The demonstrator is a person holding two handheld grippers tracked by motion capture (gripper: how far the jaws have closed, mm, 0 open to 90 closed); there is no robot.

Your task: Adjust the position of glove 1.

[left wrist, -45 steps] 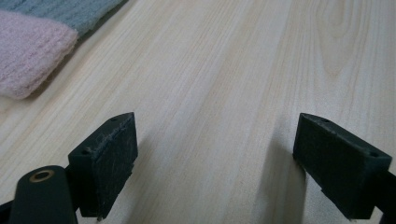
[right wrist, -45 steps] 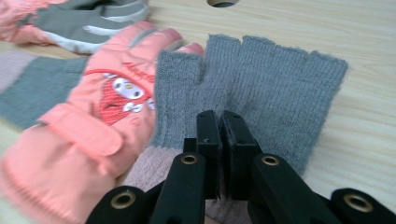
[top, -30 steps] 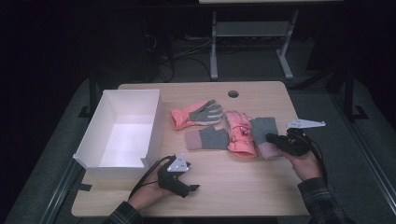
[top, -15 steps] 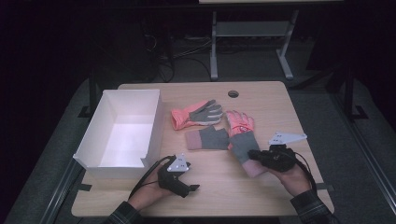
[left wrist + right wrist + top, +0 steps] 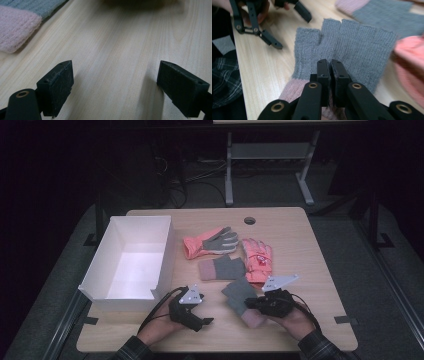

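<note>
At the near edge of the wooden table (image 5: 310,245), we hold the grey fingerless glove (image 5: 240,295) in the right gripper (image 5: 254,305), whose two black jaws are pressed together on the knit just above the pink cuff (image 5: 292,90), as the right gripper view makes plain. The glove lies flat on the wood, near the middle of the near side, with its long axis running from the cuff at the near end to the cut-off finger openings at the far end, slightly canted to the left. Our left gripper (image 5: 206,321) rests on the table just to the left of it, jaws spread wide over bare wood; in the left gripper view the glove's cuff (image 5: 17,27) lies off to the upper left of the jaws, apart from them.

The white box (image 5: 100,275) stands open at the left, beyond the left gripper, so the glove would have to travel leftward, across the left hand (image 5: 160,332), to reach it. The right gripper already has the grip; the left is the nearer one to the box. Farther off lie the matching grey glove (image 5: 220,268), a pink glove (image 5: 257,260) and a pink-and-grey glove (image 5: 210,241), untouched.
</note>
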